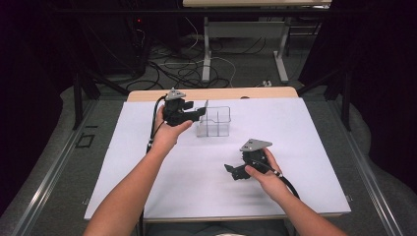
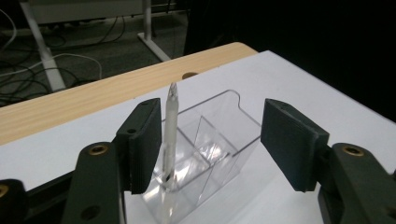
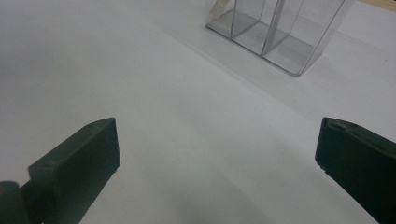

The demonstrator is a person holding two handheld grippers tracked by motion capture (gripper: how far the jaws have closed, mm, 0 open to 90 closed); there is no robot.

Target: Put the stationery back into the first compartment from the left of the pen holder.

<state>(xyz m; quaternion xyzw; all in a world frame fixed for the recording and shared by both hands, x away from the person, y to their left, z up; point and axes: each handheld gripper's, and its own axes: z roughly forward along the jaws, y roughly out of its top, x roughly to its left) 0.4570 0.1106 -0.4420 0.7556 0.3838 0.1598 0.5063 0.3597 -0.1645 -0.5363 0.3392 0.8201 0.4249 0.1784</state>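
Pen (image 2: pixel 170 135) stood upright in left-hand compartment of clear acrylic organiser (image 2: pixel 219 140), tip down, leaning slightly. Left tool (image 1: pixel 196 114) had jaws apart, pen just beside one pad, not pinched. Judgement: release step; back tool straight off toward 9 o'clock, level, no brushing pen. Right tool (image 3: pixel 217 154) gaped wide, empty, over white worktop (image 1: pixel 295 128) at 5 o'clock of organiser.

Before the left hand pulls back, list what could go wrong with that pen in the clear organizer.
1. The clear pen leans in a corner compartment of the organizer, close beside one pad of the open left gripper; withdrawing might brush it and tip it out.
2. The light organizer could slide on the white sheet if nudged.
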